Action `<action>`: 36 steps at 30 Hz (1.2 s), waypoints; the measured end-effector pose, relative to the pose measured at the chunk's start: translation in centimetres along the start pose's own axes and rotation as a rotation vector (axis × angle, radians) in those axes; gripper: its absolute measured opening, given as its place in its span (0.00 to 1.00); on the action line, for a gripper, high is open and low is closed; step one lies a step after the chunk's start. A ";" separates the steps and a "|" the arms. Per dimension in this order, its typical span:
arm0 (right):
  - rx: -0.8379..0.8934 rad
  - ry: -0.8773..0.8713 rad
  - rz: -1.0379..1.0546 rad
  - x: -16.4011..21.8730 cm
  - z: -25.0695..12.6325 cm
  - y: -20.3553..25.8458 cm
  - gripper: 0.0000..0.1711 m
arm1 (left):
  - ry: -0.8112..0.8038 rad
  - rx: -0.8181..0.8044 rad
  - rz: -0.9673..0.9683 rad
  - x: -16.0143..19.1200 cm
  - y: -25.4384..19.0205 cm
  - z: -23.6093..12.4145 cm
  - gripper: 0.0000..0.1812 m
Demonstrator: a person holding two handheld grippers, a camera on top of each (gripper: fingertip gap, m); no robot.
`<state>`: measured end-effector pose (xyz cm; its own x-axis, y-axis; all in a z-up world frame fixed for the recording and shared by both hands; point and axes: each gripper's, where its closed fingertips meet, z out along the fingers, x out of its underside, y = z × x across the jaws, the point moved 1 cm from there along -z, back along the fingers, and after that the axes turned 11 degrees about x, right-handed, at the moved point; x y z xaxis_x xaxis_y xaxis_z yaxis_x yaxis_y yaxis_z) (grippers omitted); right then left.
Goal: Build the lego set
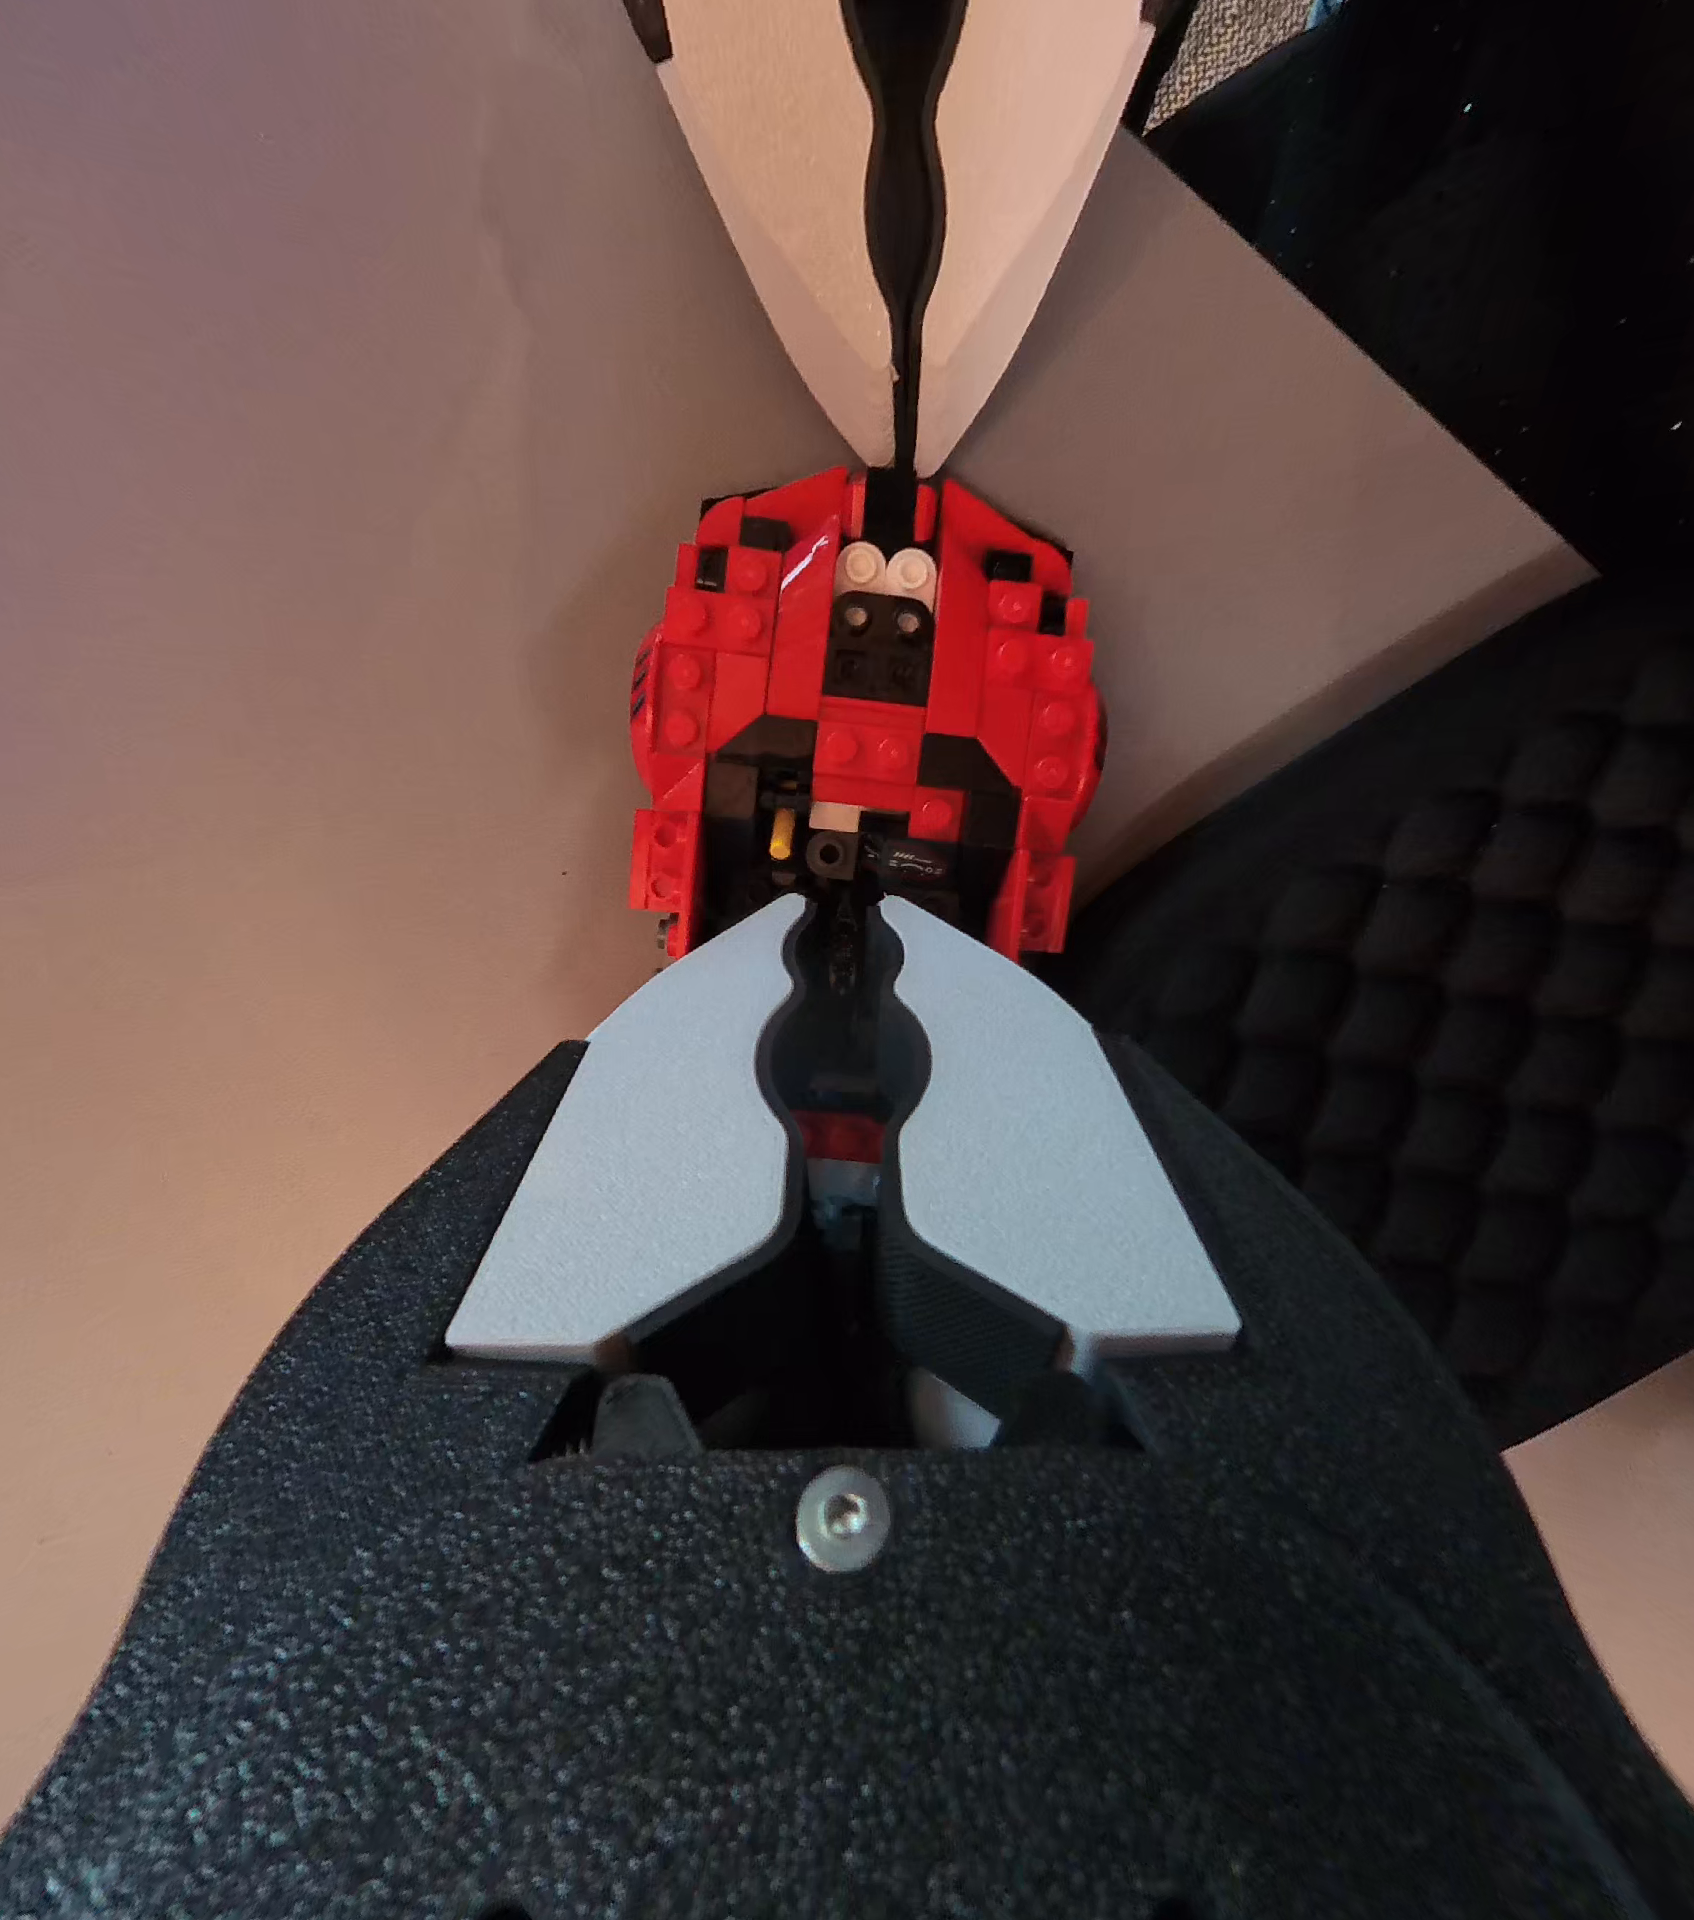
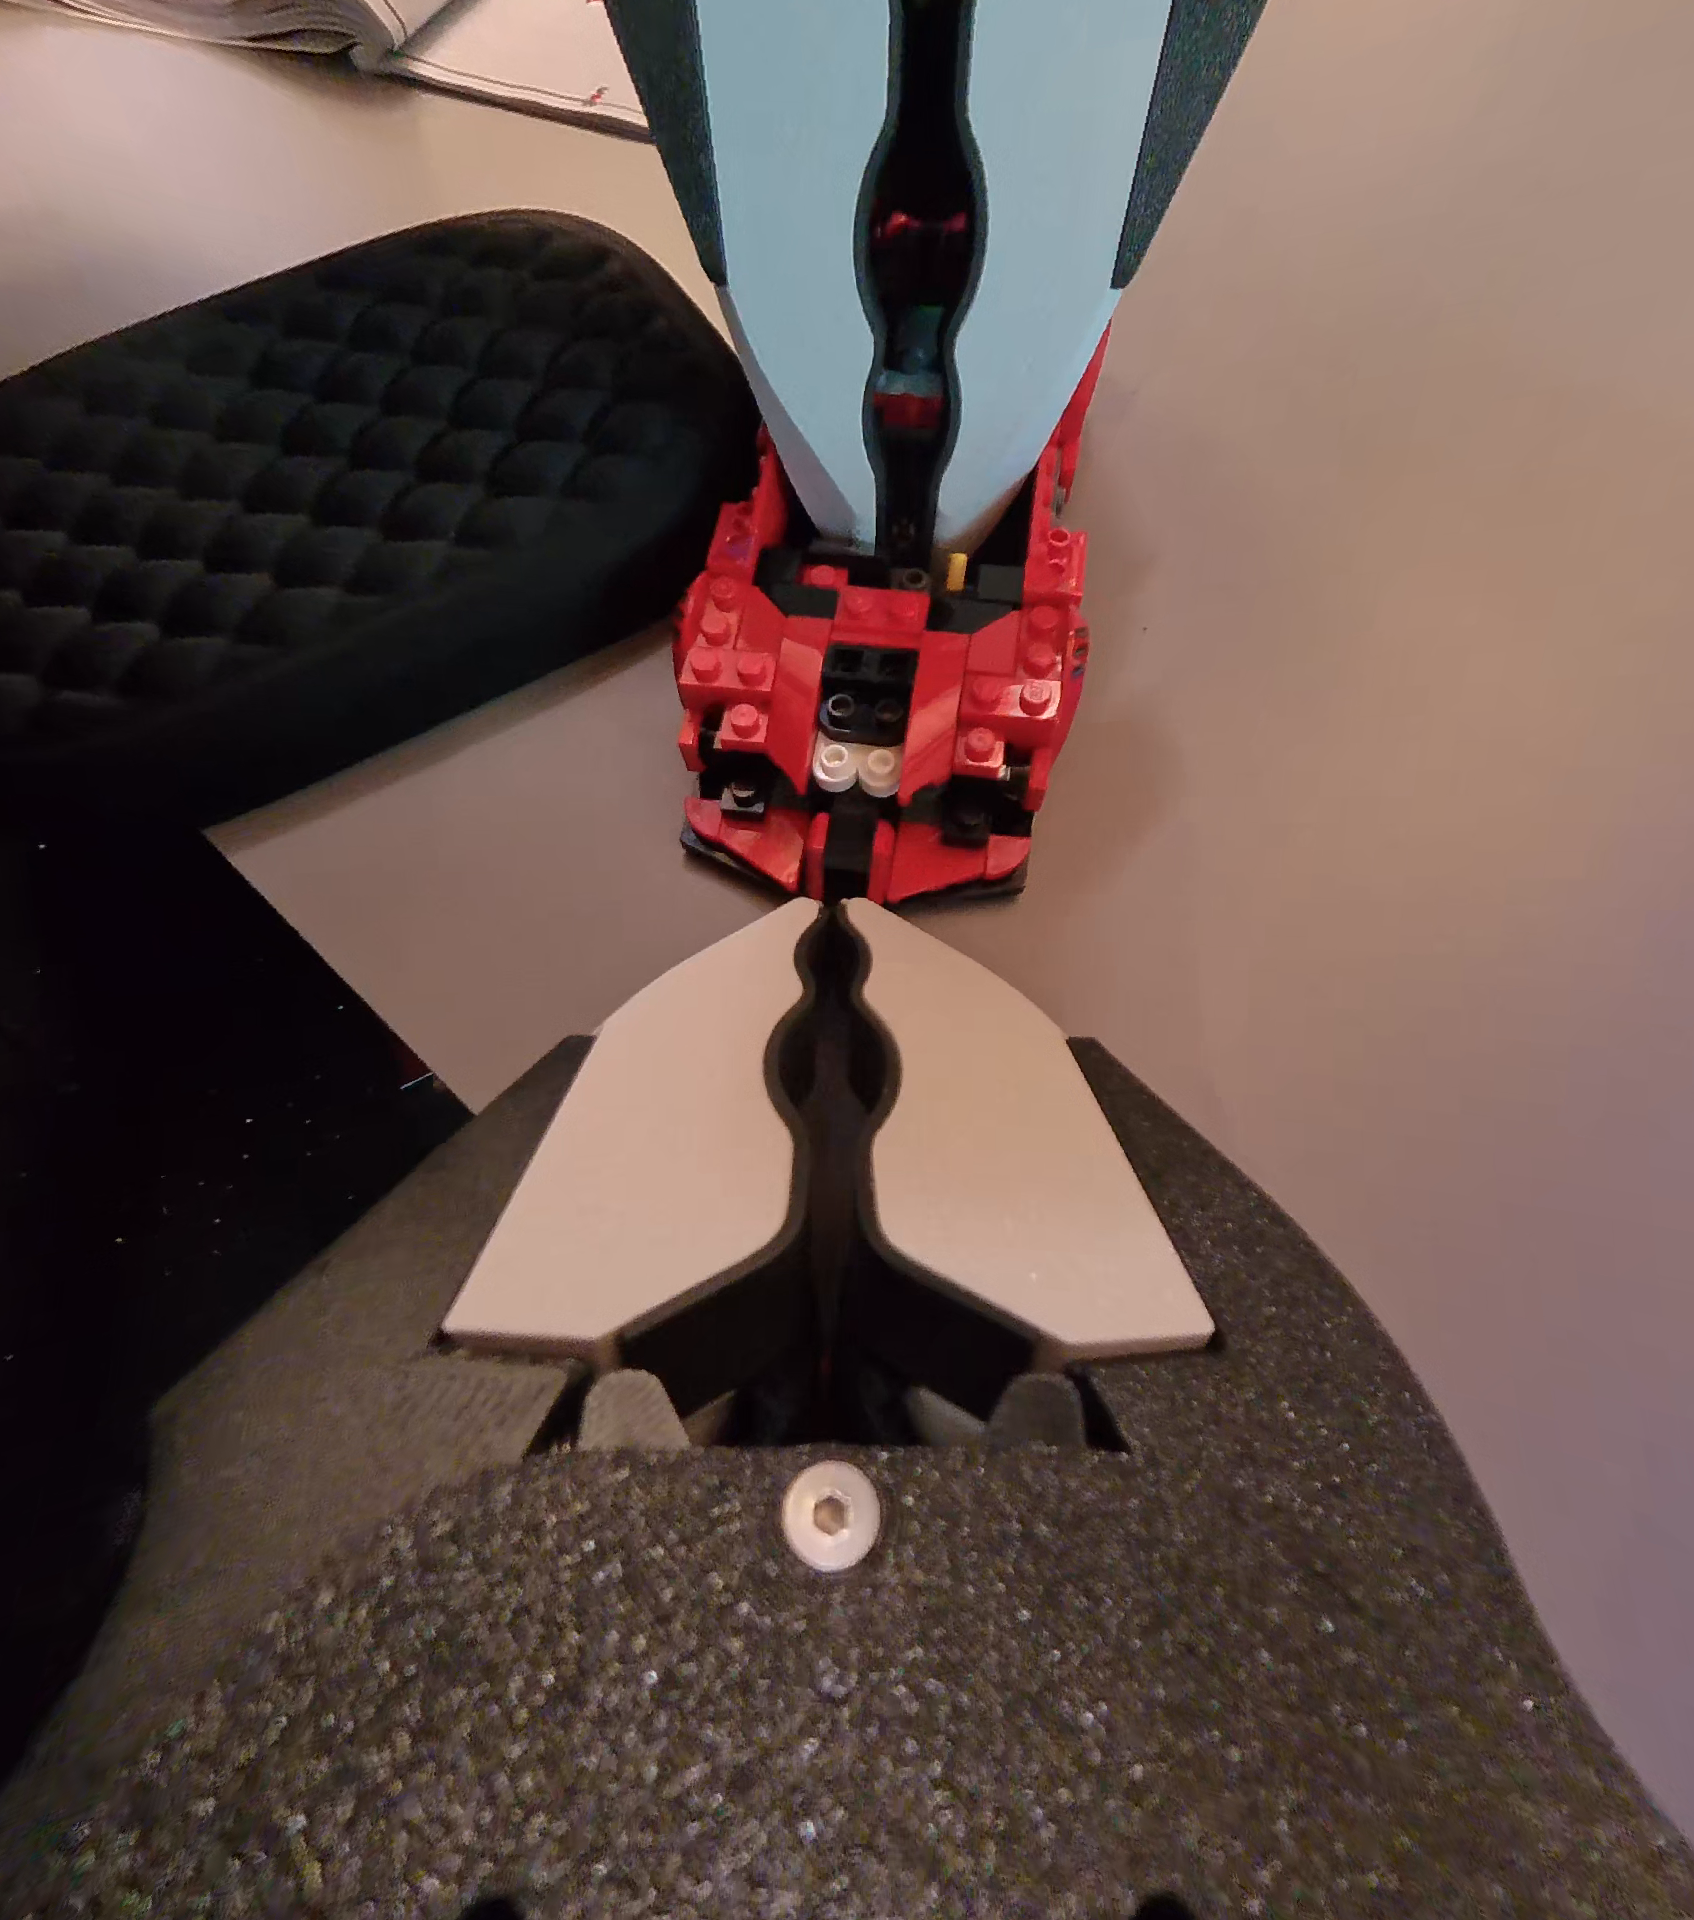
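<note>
A red and black lego car (image 1: pixel 864 717) stands on the beige table (image 1: pixel 251 623), near its corner. My left gripper (image 1: pixel 843 906) sits over the car's rear half. Its fingers are closed on a thin black part in the middle of the car, behind the cockpit. My right gripper (image 2: pixel 832 906) is shut, and its tips touch the black centre piece at the car's nose (image 2: pixel 848 852). Each gripper also shows in the other's view: the right one (image 1: pixel 900 457) above the nose, the left one (image 2: pixel 900 535) over the rear of the car (image 2: pixel 874 665). White round studs (image 2: pixel 853 769) sit on the hood.
A black quilted pad (image 2: pixel 251 468) lies beside the car and also shows in the left wrist view (image 1: pixel 1497 987). An open booklet (image 2: pixel 469 42) lies at the table's far side. The table edge and a dark floor (image 2: pixel 43 1143) are close to the car's nose.
</note>
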<state>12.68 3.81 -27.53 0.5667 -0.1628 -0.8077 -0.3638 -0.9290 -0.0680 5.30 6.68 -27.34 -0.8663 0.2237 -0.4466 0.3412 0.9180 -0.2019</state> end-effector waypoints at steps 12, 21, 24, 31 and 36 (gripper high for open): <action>-0.028 -0.004 -0.001 0.3 -0.4 -0.4 0.07 | 0.039 0.001 0.020 0.1 0.0 0.0 0.04; -0.003 -0.014 -0.025 0.3 -0.4 -0.8 0.06 | 0.043 -0.007 0.015 0.1 0.2 -0.1 0.04; -0.003 -0.013 -0.027 0.3 -0.4 -0.8 0.08 | 0.025 -0.016 0.000 0.2 0.2 -0.2 0.04; 0.040 -0.076 -0.009 -0.7 -0.1 -1.1 0.09 | 0.056 -0.063 -0.007 0.8 0.2 -0.6 0.04; 0.069 -0.068 -0.045 -1.5 0.0 -0.7 0.12 | 0.060 -0.081 -0.001 0.7 0.1 -0.6 0.04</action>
<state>12.13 4.68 -26.29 0.5328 -0.0963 -0.8407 -0.3901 -0.9096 -0.1431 4.53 7.15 -27.16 -0.8879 0.2396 -0.3928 0.3116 0.9413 -0.1301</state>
